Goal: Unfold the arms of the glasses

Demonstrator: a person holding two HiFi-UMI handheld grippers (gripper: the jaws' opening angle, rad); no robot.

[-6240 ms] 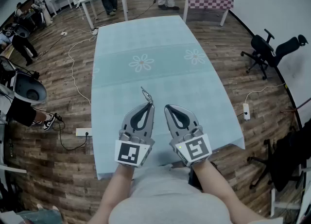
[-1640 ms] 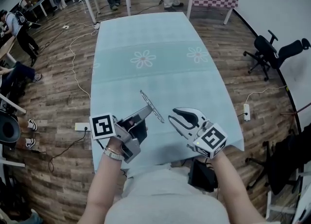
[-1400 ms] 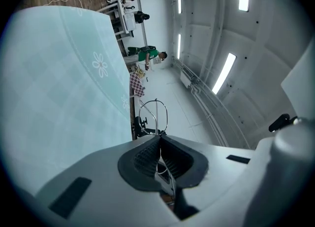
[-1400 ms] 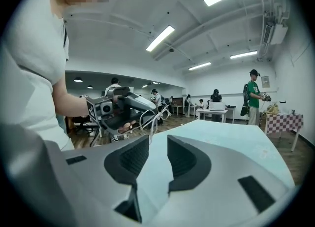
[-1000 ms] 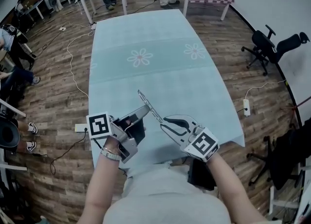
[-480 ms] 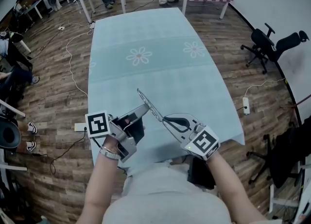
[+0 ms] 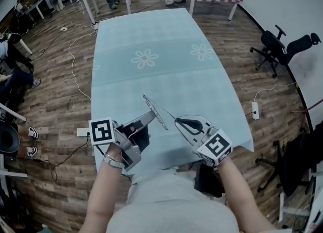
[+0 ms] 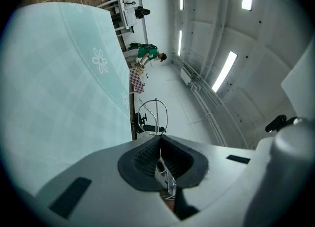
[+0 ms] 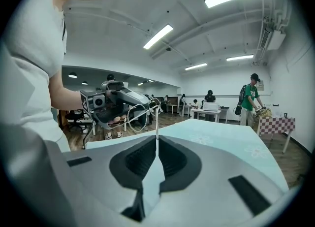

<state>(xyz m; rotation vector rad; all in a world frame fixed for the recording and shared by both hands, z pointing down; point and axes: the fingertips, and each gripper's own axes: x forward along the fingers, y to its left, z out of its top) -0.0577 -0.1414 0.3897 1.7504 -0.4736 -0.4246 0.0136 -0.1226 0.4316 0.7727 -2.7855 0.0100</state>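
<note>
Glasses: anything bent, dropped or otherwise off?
Nothing stands out. The glasses hang above the table, intact as far as visible. The left gripper is shut on them near a lens. The right gripper has just closed on one thin arm, swung outward.

The tablecloth (image 7: 151,40) lies open and flat from its middle to the far edge, so there is wide room to pass over it. Near the front edge the glasses (image 7: 154,110) stand up in the air and block the way across. An office chair (image 7: 282,50) stands well apart on the right.
</note>
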